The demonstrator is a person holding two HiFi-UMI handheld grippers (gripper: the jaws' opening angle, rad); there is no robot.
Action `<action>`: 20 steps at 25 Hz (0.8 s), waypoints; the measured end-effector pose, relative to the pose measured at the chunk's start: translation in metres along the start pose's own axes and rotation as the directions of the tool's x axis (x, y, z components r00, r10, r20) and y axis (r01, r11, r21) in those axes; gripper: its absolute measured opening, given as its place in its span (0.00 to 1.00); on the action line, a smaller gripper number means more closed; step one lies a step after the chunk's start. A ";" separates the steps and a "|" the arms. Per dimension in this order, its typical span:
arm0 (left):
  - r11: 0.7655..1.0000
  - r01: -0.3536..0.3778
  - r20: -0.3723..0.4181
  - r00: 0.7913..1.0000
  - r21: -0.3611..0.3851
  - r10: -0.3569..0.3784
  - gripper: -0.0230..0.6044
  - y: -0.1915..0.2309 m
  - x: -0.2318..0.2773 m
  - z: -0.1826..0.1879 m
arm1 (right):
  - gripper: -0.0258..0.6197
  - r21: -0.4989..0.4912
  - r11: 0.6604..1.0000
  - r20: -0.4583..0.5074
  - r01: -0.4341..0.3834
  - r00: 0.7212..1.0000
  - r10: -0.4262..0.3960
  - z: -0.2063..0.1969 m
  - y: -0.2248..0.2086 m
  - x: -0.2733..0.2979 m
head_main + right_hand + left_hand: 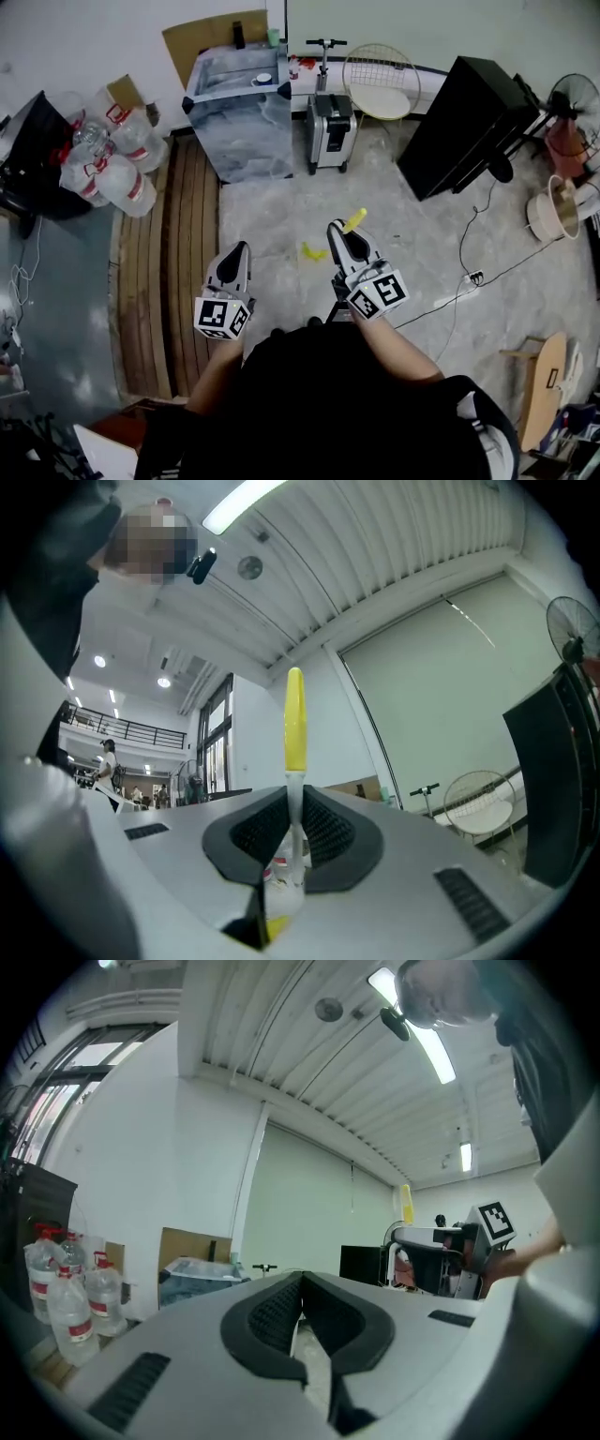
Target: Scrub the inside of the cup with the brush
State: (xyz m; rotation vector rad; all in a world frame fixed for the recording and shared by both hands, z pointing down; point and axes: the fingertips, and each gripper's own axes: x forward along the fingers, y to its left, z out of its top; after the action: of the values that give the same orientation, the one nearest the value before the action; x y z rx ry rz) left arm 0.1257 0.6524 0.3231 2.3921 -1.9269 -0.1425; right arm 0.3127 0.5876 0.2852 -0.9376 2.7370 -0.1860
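Head view: left gripper and right gripper sit side by side before the person's chest, well short of the marbled cabinet. Left jaws are pressed together on nothing; the right ones, tilted slightly upward, clamp the yellow brush.

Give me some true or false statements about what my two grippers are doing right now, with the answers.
The right gripper is shut on the brush. True.
The left gripper holds a cup. False: its fingers are closed together with nothing between them.
The brush's yellow end sticks out past the right gripper. True.
The water bottles stand at the right of the head view. False: they are at its left.
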 end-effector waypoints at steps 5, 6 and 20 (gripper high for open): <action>1.000 0.001 -0.007 1.000 -0.011 -0.001 0.06 -0.008 0.013 -0.003 | 0.12 0.020 1.000 -0.016 0.005 1.000 -0.004 -0.003 -0.024 -0.007; 1.000 0.001 -0.007 1.000 -0.016 -0.001 0.06 -0.010 0.016 -0.005 | 0.12 0.019 1.000 -0.015 0.006 1.000 -0.005 -0.004 -0.030 -0.009; 0.999 -0.026 -0.026 0.999 -0.042 0.025 0.06 -0.012 0.062 -0.007 | 0.12 0.066 0.998 -0.056 0.004 0.998 0.000 -0.015 -0.088 0.008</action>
State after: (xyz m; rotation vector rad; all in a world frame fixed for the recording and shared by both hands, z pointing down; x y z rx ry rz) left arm 0.1509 0.5943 0.3271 2.3304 -1.9220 -0.1492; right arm 0.3544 0.5142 0.3155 -0.9304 2.7626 -0.3063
